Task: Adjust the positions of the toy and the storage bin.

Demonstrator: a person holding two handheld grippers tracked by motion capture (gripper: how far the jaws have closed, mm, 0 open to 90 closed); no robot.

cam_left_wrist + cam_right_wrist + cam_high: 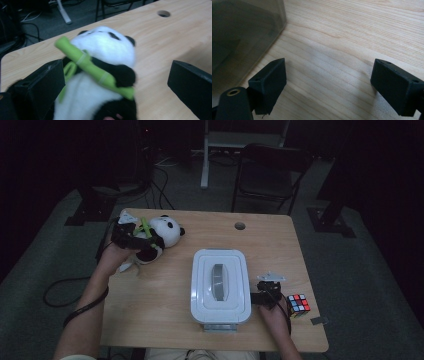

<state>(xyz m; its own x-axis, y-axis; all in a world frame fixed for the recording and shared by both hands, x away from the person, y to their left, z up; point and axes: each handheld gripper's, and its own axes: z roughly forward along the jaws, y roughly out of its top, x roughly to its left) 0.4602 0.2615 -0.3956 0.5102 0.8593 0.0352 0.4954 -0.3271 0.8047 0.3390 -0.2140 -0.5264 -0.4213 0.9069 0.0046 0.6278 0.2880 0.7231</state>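
1. Your left gripper (134, 236) sits at the far left corner of the table (165, 310), its jaws spread wide around a toy panda (162, 232). From the left gripper view, one jaw is against the panda's (100, 75) side and the other stands clear of it, so nothing is clamped.
2. Held across the panda's chest is a green bamboo stick (93, 68), running at a slant between its black paws.
3. Your right gripper (267, 292) rests low at the near right of the table, jaws wide apart over bare wood and holding nothing.
4. Just beside that gripper stands a white-lidded storage box (220, 285), lid on, near the middle of the table; its smoky wall (242, 35) shows in the right gripper view.
5. A puzzle cube (298, 304) lies near your right hand (274, 316), on the side away from the box.
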